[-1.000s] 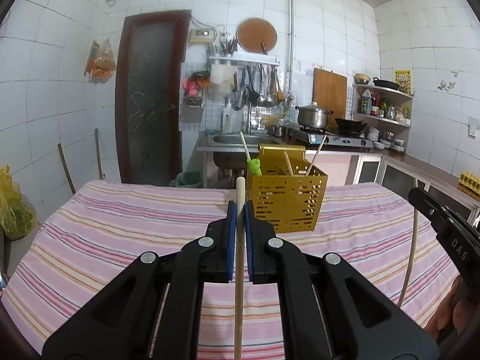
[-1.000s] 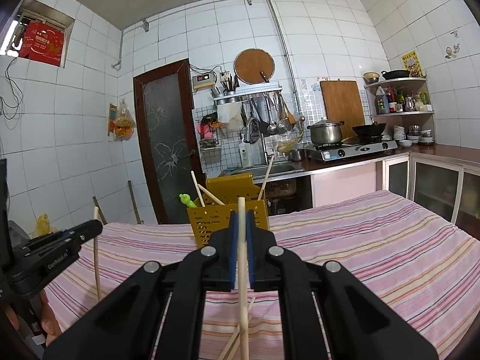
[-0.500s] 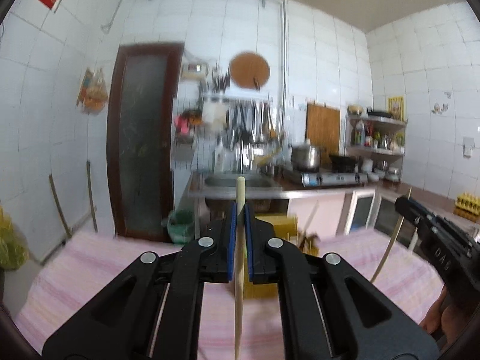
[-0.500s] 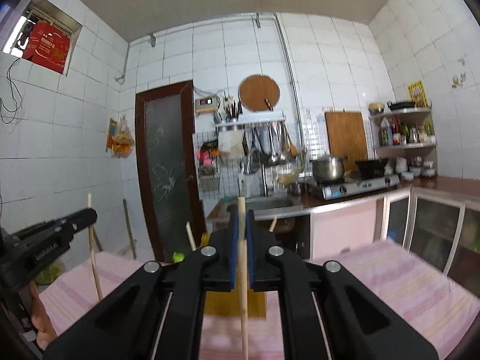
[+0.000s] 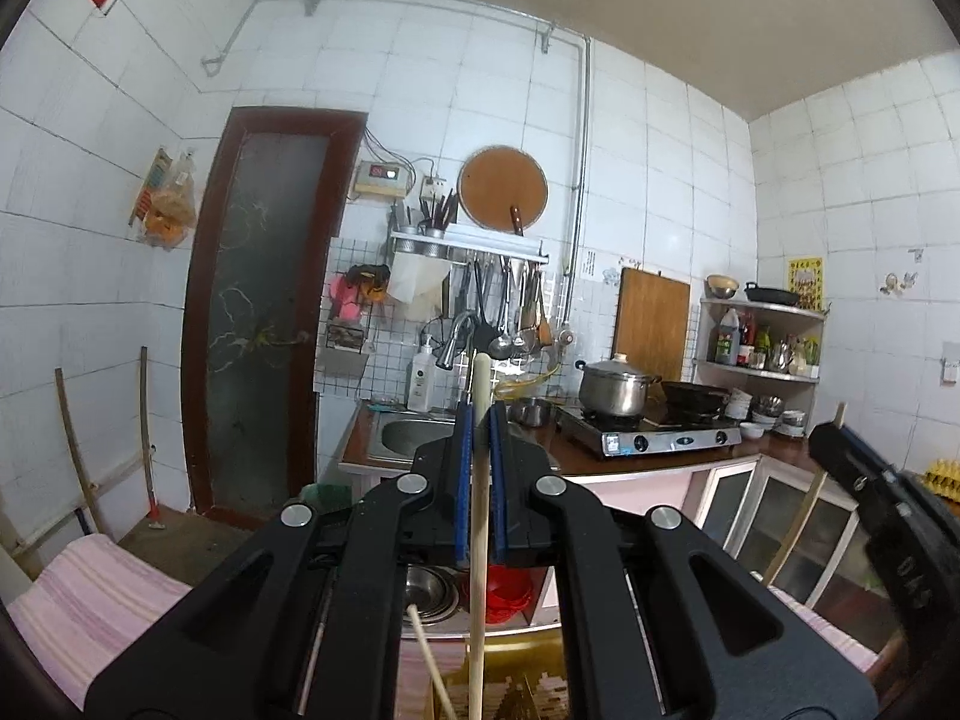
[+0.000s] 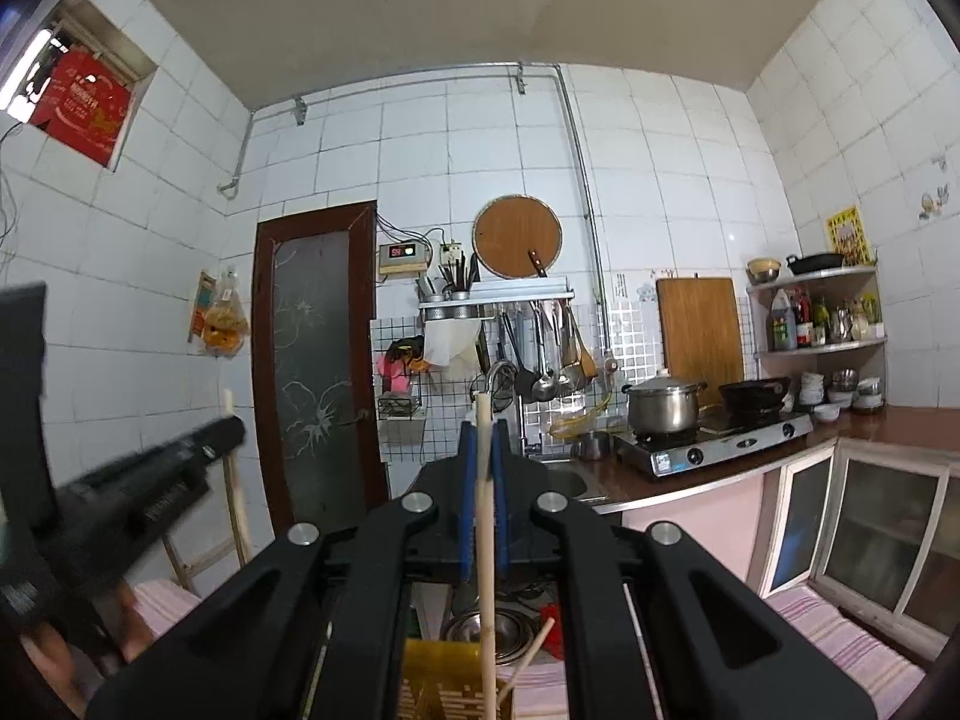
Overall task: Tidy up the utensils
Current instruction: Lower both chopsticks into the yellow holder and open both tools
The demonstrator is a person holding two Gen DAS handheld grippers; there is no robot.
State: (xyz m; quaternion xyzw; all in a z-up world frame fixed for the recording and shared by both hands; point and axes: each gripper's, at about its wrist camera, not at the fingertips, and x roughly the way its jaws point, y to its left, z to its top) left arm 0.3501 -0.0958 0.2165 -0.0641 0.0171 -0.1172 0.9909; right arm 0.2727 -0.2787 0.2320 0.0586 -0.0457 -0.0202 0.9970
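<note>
Both raised vs 1 s ago: left gripper (image 5: 478,414) & right gripper (image 6: 482,438) each clamped on upright chopstick (image 5: 477,540), now above yellow holder (image 6: 444,681), prob. ready for drop-in.

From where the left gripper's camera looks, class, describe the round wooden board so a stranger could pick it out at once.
Find the dark door; right of it a metal rack holds hanging ladles. The round wooden board hangs just above it, unlike the rectangular board standing by the pot.
</note>
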